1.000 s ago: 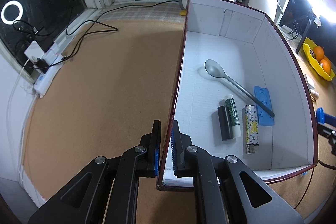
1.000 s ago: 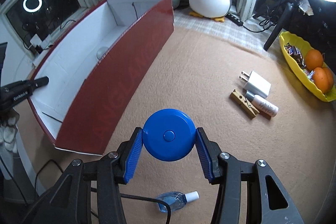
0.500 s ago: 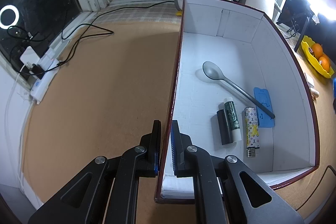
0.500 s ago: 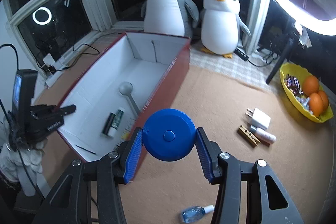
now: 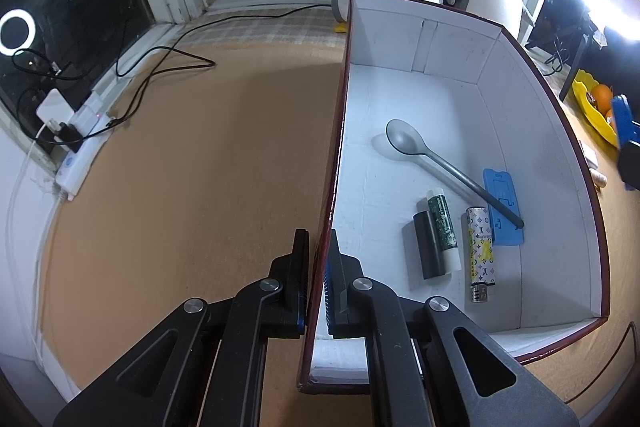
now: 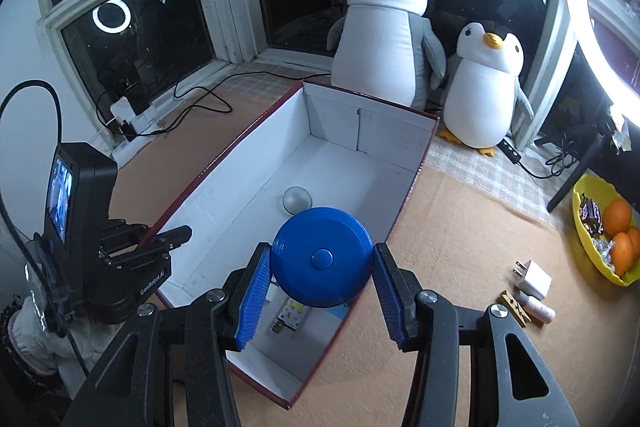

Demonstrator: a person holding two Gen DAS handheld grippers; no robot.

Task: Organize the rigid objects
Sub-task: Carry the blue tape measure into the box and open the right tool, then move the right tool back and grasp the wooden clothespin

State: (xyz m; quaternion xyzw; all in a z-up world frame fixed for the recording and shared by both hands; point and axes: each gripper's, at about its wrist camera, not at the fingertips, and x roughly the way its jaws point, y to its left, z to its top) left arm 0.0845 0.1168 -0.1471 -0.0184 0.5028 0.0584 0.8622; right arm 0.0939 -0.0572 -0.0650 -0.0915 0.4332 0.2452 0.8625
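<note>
Left gripper fingers clamp box wall; right gripper fingers grip blue disc above spoon, lighter.

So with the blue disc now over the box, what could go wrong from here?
1. Released here, the round blue disc in the right gripper may land on the patterned lighter or grey spoon beneath.
2. The left gripper pinches only one wall of the red-and-white cardboard box; a bump could tilt it.
</note>
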